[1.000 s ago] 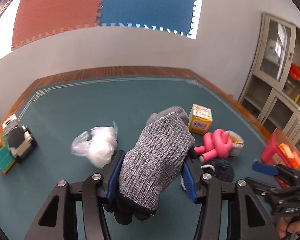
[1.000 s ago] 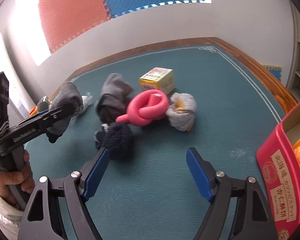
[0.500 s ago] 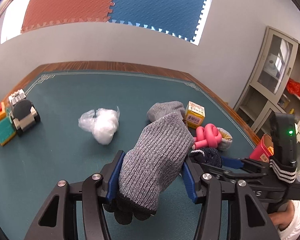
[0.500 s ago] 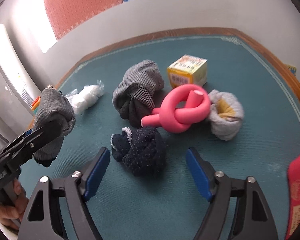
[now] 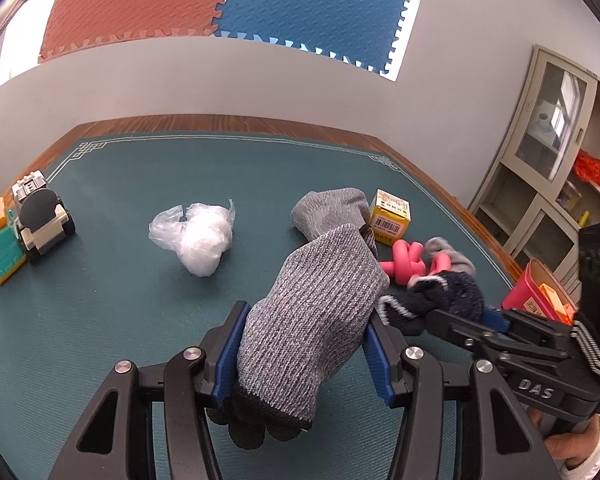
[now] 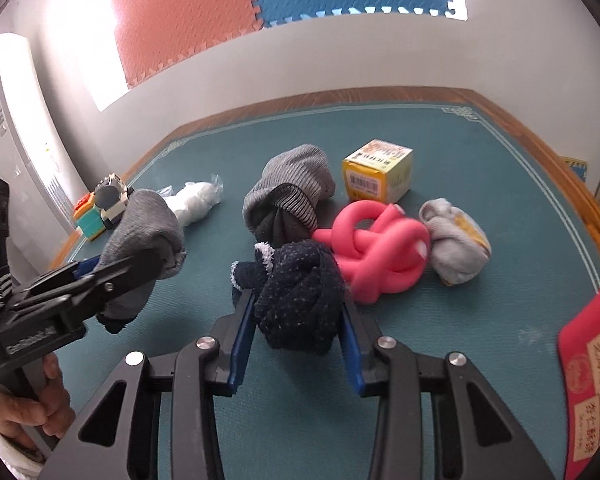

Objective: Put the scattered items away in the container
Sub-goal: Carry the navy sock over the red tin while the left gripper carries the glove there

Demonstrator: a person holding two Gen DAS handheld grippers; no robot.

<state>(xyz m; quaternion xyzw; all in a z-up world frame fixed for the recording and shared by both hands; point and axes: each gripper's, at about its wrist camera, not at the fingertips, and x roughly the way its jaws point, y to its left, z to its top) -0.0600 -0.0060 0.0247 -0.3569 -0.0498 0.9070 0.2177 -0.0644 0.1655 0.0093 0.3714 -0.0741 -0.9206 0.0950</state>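
The left gripper point(image 5: 306, 354) has its jaws clenched on a grey ribbed-knit sock bundle point(image 5: 320, 312), a soft rounded roll with a darker cuff hanging below the blue pads; it is lifted off the table point(image 5: 140, 300), whose top is a dull teal mat with a pale border line and a wooden edge. From the right wrist view the same bundle point(image 6: 144, 236) shows as a smooth grey lump held above the mat.

The right gripper point(image 6: 298, 330) has its jaws pressed against both sides of a dark navy sock ball point(image 6: 300, 300), fuzzy and flecked with white, with a pale fluffy cuff at its upper left. Whether it sits on the mat or is raised cannot be told.

Just behind the navy ball lies a pink foam tube point(image 6: 374, 248) tied into a loose knot, smooth and matte. Touching its right side is a light grey sock ball point(image 6: 454, 242) with a yellow patch. Behind the tube stands a small yellow cardboard box point(image 6: 378, 176), cube-shaped with a barcode label, and beside it a second grey ribbed sock bundle point(image 6: 290, 194) with a dark inner fold.

Further left, a crumpled clear plastic bag point(image 5: 198, 238) lies apart from the pile, and a blocky toy truck point(image 5: 40, 216) stands near the table's left edge.

The red container point(image 6: 590, 364), a cardboard box with printed characters, sits at the right edge, well apart from both held socks.
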